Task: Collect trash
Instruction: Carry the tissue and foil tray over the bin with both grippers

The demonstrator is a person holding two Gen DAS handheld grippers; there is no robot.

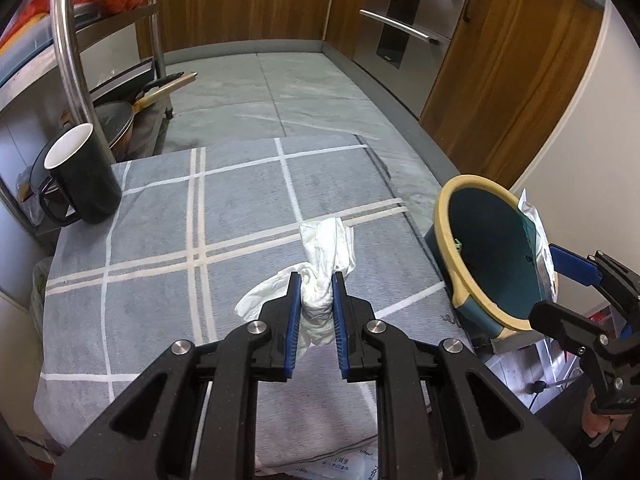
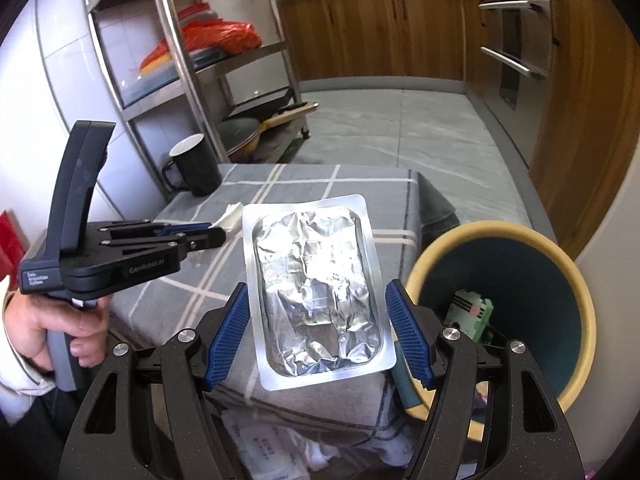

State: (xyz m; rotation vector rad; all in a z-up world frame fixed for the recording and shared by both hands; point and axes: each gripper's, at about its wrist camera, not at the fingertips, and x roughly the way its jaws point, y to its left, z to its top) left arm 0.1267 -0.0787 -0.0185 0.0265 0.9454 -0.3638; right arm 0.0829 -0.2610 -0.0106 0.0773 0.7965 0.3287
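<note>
While the left gripper (image 1: 316,280) pinches a crumpled white tissue (image 1: 326,252) above the checked cloth (image 1: 160,240), the right gripper (image 2: 320,300) holds a shiny foil tray (image 2: 318,288) by its side edges. The bin (image 2: 520,264) sits just right of the table, mouth tipped toward them. Each should go over the yellow rim (image 1: 448,236) before letting go. The mug (image 1: 86,176) stands well apart, so there looks to be room.

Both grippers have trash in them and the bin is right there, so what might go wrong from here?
1. The foil tray is wide and held only by its edges in the right gripper; it could catch the bin rim or slip out.
2. The tissue dangles loosely from the left gripper; a trailing end might drape outside the bin.
3. The grippers are close together and could collide over the bin.
</note>
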